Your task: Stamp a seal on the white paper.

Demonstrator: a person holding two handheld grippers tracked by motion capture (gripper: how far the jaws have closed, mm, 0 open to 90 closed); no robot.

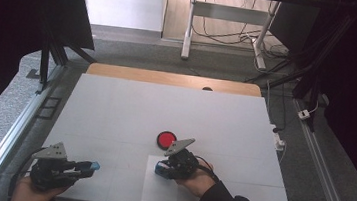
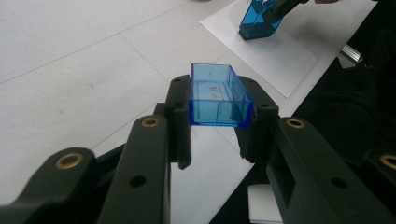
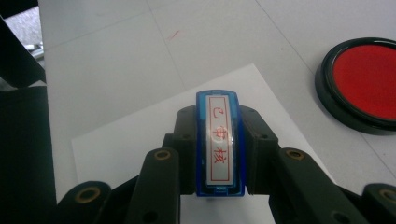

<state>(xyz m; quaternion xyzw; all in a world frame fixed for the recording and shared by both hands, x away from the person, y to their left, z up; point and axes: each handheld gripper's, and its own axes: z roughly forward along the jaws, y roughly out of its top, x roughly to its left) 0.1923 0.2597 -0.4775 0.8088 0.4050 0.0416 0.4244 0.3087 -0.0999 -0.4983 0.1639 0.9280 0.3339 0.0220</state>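
Left gripper (image 1: 93, 166) clamped a blue cap (image 2: 218, 95) above the table's (image 1: 115, 109) near-left corner, right gripper (image 1: 162, 168) clamped the blue stamp (image 3: 219, 142), face up to its camera, over the paper (image 1: 157, 191), red ink pad (image 1: 166, 139) just beyond
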